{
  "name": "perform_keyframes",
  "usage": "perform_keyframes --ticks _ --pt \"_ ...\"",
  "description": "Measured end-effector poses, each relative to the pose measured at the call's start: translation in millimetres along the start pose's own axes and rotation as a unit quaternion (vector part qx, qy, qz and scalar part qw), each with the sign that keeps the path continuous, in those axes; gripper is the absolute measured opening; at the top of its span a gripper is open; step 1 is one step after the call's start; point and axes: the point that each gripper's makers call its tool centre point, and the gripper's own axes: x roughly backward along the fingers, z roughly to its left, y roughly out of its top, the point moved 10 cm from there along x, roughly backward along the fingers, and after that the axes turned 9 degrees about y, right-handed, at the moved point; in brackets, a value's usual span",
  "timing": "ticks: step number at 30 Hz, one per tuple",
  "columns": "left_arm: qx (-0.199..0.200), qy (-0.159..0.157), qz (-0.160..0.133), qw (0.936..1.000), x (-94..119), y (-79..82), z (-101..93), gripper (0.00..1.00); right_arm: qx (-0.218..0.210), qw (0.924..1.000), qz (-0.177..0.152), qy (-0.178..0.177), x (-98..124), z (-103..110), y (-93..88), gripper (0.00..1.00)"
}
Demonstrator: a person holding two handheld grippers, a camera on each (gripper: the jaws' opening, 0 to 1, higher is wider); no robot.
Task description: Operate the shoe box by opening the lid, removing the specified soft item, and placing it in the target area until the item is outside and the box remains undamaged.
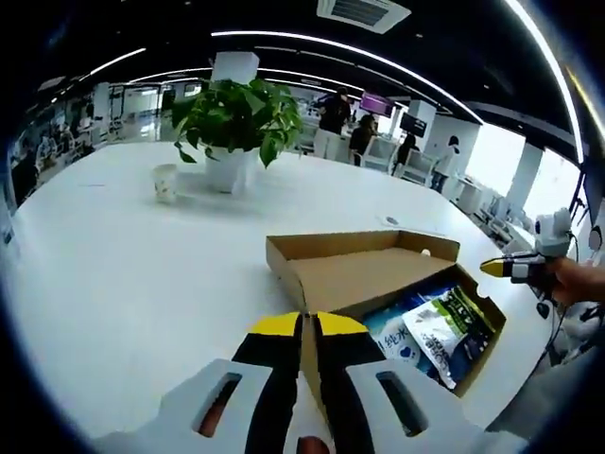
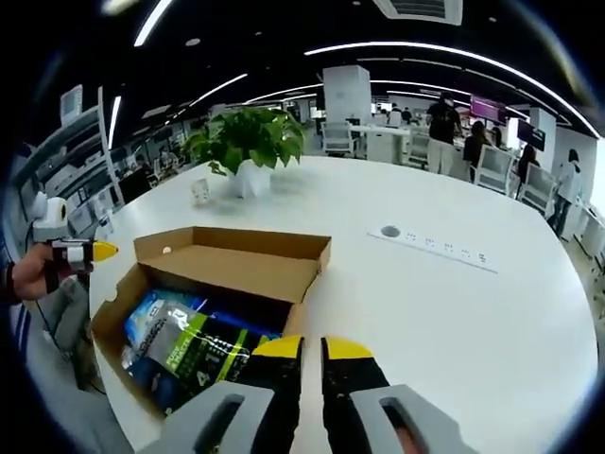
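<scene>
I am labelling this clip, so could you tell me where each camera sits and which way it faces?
Left gripper view: rides the left gripper, looking over the shoe box to a potted plant; fingers pinch the box wall; right gripper shows.
Right gripper view: rides the right gripper, facing box and plant from the opposite end; left gripper shows.
Shared: box, packets, plant, white table.

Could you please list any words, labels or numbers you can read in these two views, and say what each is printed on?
"纯水" (partly cut off): blue packet in the shoe box.
White-and-green packet: print too small to read.
Green-and-black packet: print blurred.
Purple screen in the background: unreadable.
</scene>
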Motion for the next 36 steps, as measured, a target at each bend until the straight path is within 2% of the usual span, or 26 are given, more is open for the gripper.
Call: perform_keyframes --ticks 5,9,13,15,18,20,22,24,31,34,36 --pt "-0.008 -0.056 0.015 0.9983 1 -7.0 -32.7 0.13 -0.007 0.9999 -0.004 0.010 8 8 -9.6 0.06" --pt "-0.012 -0.100 0.050 0.9937 -2 -20.6 -58.4 0.21 -0.014 0.9996 -0.009 0.021 10 12 -14.8 0.11" --pt "0.000 -0.128 0.088 0.9879 -7 -34.4 -76.7 0.26 -0.021 0.9993 -0.014 0.028 12 20 -17.7 0.13" --pt "-0.007 -0.131 0.099 0.9864 -9 -39.1 -82.0 0.28 -0.023 0.9990 -0.016 0.033 14 23 -19.0 0.15" --pt "-0.013 -0.137 0.132 0.9817 -15 -48.8 -89.8 0.30 -0.024 0.9989 -0.017 0.038 15 30 -21.7 0.16" --pt "-0.004 -0.141 0.155 0.9778 -18 -54.1 -93.8 0.29 -0.025 0.9988 -0.018 0.039 17 34 -23.7 0.17" --pt "0.010 -0.151 0.160 0.9754 -21 -57.1 -97.6 0.30 -0.026 0.9986 -0.017 0.042 18 36 -25.4 0.17" --pt "0.033 -0.165 0.179 0.9694 -22 -60.7 -101.5 0.27 -0.026 0.9986 -0.015 0.044 18 38 -26.9 0.17" --pt "0.036 -0.156 0.189 0.9687 -31 -64.2 -101.2 0.19 -0.022 0.9981 -0.003 0.058 15 47 -29.7 0.17" --pt "0.035 -0.151 0.191 0.9692 -31 -65.0 -100.1 0.10 -0.020 0.9977 0.002 0.065 10 50 -29.4 0.18" --pt "0.058 -0.156 0.189 0.9677 -31 -64.9 -98.3 0.05 -0.018 0.9975 0.011 0.068 7 52 -29.8 0.19"
